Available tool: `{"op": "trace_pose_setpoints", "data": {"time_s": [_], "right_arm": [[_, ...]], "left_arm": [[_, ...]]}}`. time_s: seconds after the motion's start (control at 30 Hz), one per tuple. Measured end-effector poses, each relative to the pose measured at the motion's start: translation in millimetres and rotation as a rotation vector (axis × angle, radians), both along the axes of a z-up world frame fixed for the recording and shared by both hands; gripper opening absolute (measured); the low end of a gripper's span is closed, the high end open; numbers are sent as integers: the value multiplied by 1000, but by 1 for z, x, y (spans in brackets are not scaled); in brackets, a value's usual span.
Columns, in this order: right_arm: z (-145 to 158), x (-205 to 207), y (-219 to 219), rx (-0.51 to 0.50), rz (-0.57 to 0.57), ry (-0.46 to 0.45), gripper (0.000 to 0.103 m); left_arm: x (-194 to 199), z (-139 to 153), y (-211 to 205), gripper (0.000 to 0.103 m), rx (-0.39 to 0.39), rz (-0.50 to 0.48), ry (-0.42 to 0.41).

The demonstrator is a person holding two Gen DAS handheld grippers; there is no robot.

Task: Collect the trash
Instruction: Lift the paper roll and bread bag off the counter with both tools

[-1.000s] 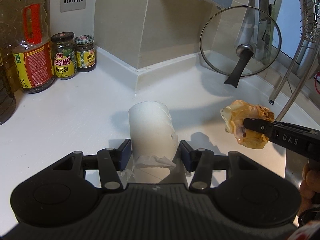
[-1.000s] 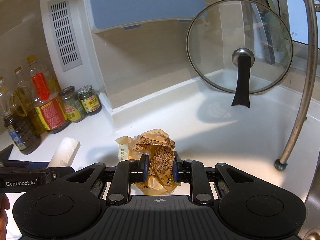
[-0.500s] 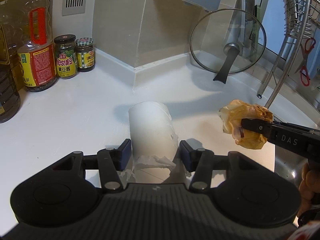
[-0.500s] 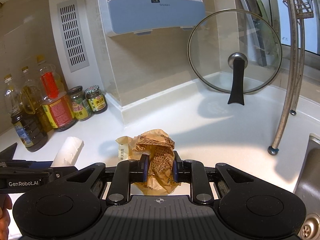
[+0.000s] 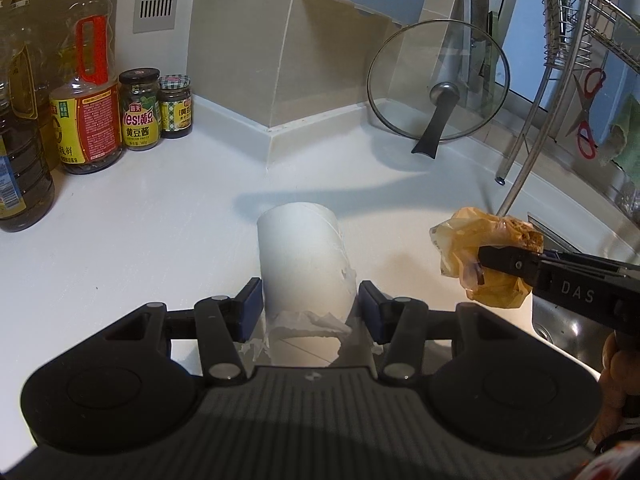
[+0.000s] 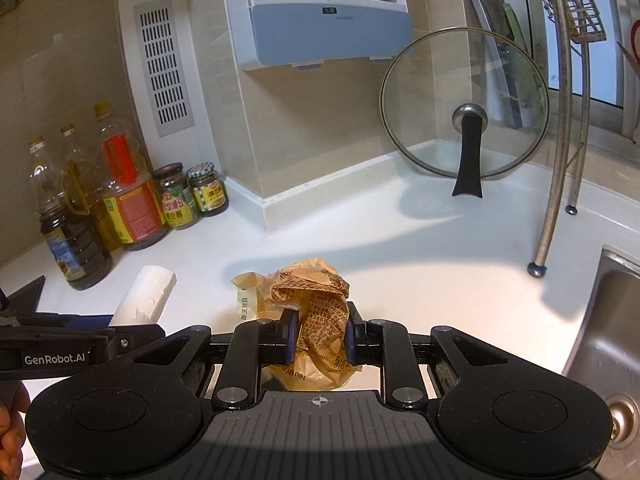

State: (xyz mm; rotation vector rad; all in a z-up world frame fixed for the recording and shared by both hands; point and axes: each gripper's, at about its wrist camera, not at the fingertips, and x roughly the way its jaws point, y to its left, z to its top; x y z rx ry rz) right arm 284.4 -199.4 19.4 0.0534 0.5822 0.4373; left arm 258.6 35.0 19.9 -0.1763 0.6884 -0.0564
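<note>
Above the white surface (image 5: 140, 240), left claw (image 5: 310, 308) grips a paper roll (image 5: 304, 256); at its three o'clock, right claw (image 6: 318, 338) pinches a crumpled wrapper (image 6: 316, 308).

A home kitchen, seen along its corner worktop.

A white countertop (image 6: 420, 248) meets tiled walls; cooking oil bottles (image 6: 76, 224) and sauce jars (image 5: 140, 110) stand in a row by a wall vent (image 6: 164, 68). A glass pot lid (image 6: 464, 104) leans in the corner, a steel sink (image 6: 608, 320) opens at the right, and a wire dish rack (image 5: 580, 32) with red-handled scissors (image 5: 588, 112) hangs above it.
</note>
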Motion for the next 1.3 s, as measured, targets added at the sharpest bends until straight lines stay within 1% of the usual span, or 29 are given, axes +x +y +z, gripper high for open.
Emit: {"op": "trace_pose_setpoints", "data": {"time_s": [0.23,0.43,0.93,1.1,1.3], "right_arm": [[0,-15,-1,-3,25,9,23],[-2,-17,-10,2,66,23,23],[-14,-33,-41,44,146,70,23],[-21,-41,-46,56,174,92,23],[-31,-52,-45,50,212,117,23]], "left_arm": [[-14,-2,0,48,-4,18,9],[-21,-4,-8,48,1,53,17],[-48,-17,-42,48,32,124,87],[-60,-21,-49,48,38,147,105],[-74,-33,-53,48,35,173,142]]}}
